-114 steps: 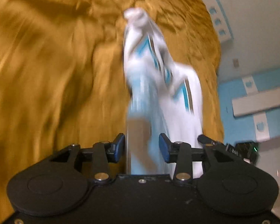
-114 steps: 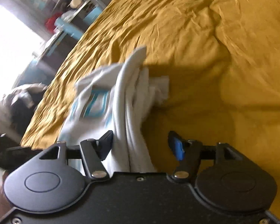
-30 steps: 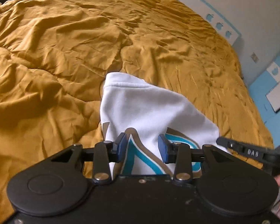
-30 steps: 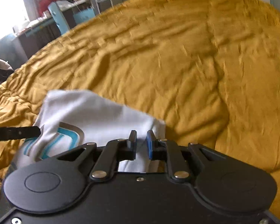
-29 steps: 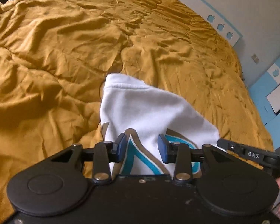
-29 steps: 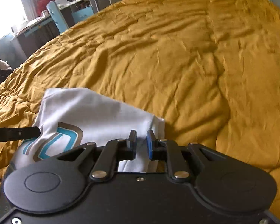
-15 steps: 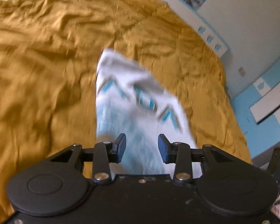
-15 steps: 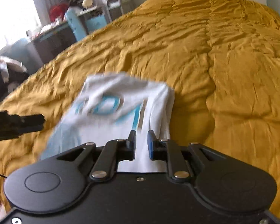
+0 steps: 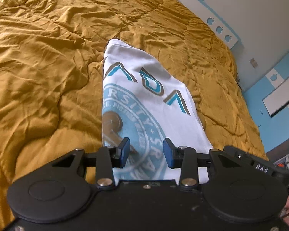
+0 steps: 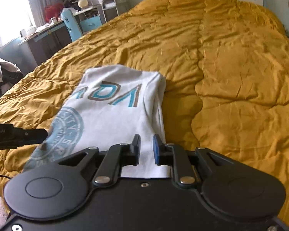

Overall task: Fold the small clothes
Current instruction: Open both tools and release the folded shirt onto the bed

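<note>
A white printed T-shirt [image 9: 154, 104] lies spread on the mustard-yellow duvet [image 9: 48, 67], its far edge resting near the duvet's middle and its near edge running under both grippers. The left gripper [image 9: 146, 152] stands with its jaws well apart above the round teal seal print, and whether its pads touch the cloth cannot be told. The right gripper [image 10: 146, 150] has its jaws almost together, pinching the T-shirt's near edge beside the doubled-over side. Only the right wrist view shows the desk [image 10: 48, 30] beyond the duvet; only the left wrist view shows the blue wall [image 9: 275, 77] past it.
</note>
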Available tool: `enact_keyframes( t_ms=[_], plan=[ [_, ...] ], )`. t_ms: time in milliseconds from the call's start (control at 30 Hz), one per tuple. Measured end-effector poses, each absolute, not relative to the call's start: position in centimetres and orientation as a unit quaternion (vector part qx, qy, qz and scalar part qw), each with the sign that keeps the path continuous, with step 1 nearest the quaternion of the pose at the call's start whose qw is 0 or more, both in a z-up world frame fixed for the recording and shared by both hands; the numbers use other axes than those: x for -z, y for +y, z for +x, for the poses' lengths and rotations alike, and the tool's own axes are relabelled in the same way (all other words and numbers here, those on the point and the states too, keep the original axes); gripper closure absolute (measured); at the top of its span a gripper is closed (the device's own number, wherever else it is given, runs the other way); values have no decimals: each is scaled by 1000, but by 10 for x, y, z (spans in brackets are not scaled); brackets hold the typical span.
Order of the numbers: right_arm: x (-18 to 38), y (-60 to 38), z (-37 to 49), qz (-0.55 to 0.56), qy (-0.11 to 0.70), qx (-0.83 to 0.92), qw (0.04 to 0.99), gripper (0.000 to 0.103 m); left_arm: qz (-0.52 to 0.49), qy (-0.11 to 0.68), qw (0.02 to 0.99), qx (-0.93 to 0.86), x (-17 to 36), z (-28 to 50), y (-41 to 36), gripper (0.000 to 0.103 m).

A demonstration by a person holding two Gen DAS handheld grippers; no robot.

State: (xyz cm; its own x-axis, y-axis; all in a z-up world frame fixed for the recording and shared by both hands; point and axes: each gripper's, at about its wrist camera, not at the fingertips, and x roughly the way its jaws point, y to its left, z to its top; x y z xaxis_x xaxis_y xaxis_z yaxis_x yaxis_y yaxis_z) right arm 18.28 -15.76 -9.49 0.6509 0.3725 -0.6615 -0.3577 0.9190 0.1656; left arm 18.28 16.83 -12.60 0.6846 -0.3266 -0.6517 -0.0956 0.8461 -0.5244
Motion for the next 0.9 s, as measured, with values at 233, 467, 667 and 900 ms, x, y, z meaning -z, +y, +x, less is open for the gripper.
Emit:
enact_keyframes(
  t_ms=[233, 467, 667, 900],
  plan=[
    [96, -156, 165, 4, 360, -202, 911, 84, -254, 401, 878, 64, 139, 158, 159, 64],
    [141, -155, 171, 3, 412, -186, 892, 84, -225, 408, 883, 64, 154, 158, 152, 63],
    [143, -154, 166, 16, 407, -176, 896, 84, -229, 412, 880, 56, 140, 158, 154, 63],
    [75, -161, 120, 3, 395, -165, 904, 33, -159, 437, 885, 17, 75, 111, 138, 51]
  ],
)
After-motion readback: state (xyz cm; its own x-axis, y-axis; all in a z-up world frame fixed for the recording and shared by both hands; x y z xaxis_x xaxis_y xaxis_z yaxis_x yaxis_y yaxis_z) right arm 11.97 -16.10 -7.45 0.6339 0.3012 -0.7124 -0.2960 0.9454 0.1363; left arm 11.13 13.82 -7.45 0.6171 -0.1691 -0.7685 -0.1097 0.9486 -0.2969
